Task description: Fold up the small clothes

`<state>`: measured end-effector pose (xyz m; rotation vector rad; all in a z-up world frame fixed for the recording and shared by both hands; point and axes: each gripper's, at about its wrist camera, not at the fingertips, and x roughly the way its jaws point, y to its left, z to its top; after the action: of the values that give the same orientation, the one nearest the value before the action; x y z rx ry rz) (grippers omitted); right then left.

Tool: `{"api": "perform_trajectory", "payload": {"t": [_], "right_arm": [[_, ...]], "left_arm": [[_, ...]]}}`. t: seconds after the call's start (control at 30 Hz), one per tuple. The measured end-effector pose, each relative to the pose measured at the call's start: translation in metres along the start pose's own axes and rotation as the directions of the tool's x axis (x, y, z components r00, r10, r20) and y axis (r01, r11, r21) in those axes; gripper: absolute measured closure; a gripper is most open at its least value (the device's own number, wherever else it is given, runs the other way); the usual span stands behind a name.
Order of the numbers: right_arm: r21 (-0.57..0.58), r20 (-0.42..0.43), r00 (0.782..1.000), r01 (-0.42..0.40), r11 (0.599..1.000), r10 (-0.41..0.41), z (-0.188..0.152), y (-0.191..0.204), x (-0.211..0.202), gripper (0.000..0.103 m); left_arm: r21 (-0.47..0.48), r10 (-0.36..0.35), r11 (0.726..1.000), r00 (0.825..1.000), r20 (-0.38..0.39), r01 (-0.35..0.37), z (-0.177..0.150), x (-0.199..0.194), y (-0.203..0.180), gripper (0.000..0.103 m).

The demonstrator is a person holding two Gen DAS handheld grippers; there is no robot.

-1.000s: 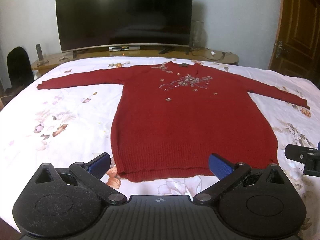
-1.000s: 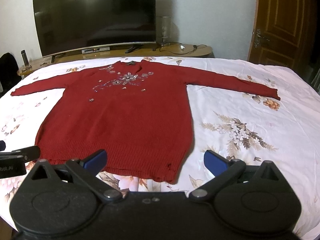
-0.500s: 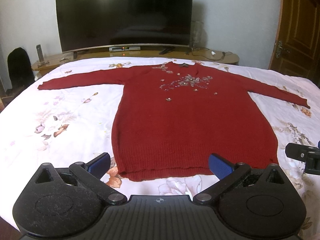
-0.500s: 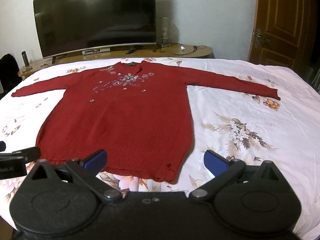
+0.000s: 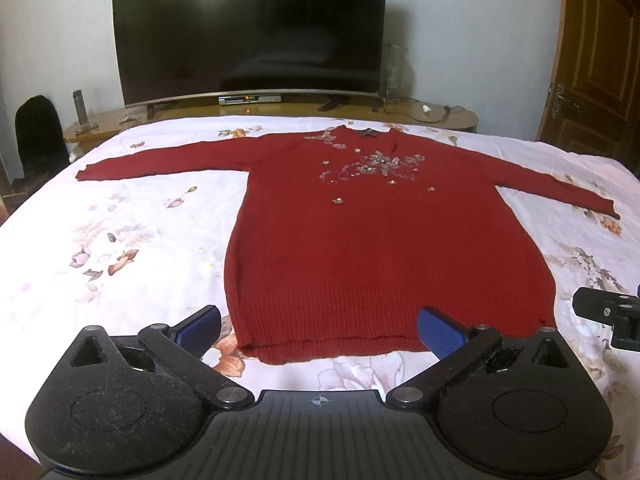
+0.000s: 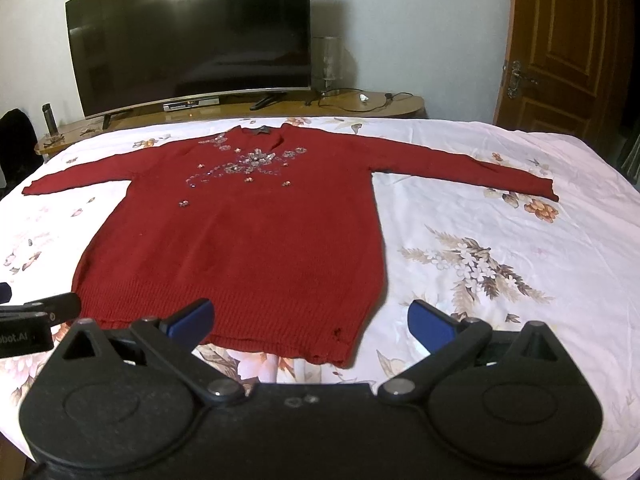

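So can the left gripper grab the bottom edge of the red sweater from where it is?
Probably yes. The left gripper is open, and the red sweater lies flat on the bed sheet with its hem just ahead of the blue fingertips. Nothing lies between them.

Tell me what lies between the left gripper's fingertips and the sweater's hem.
Only bare floral bedsheet. In the left wrist view, the open left gripper hovers just short of the red sweater, whose hem lies flat.

We see a matt red ribbed-knit sweater [image 5: 384, 248] with shiny beads, smooth printed cloth on the bed [image 5: 120, 220], a glossy TV [image 5: 248, 28], and a varnished wooden door [image 6: 568, 48].
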<state>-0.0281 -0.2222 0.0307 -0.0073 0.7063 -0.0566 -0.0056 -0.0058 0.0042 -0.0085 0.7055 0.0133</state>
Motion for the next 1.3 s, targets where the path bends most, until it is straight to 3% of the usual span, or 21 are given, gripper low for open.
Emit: {"api": "perform_trajectory", "payload": {"t": [0.93,1.03,1.13,1.23,1.3], "right_arm": [[-0.03,-0.007,1.0,-0.001,1.0,0.001,0.0,0.012,0.005,0.0],[-0.035,0.003,1.0,0.004,0.999,-0.004,0.0,0.013,0.005,0.0],[-0.014,0.034,0.999,-0.002,1.0,0.002,0.002,0.005,0.002,0.0],[0.044,0.096,0.995,0.012,0.999,-0.016,0.005,-0.018,0.001,0.0],[0.081,0.137,0.989,0.043,0.996,-0.054,0.009,-0.039,0.005,0.0]], "left_arm": [[-0.007,0.005,1.0,1.0,-0.007,-0.005,-0.004,-0.001,0.008,0.0],[-0.019,-0.027,0.999,1.0,-0.016,0.027,-0.002,0.001,0.012,0.0],[-0.08,-0.071,0.994,0.997,0.036,0.074,0.004,0.002,0.025,0.0],[-0.092,-0.138,0.986,0.989,0.042,0.142,0.018,0.021,0.033,0.0],[-0.103,-0.147,0.983,0.987,0.063,0.153,0.03,0.036,0.037,0.0]]}}
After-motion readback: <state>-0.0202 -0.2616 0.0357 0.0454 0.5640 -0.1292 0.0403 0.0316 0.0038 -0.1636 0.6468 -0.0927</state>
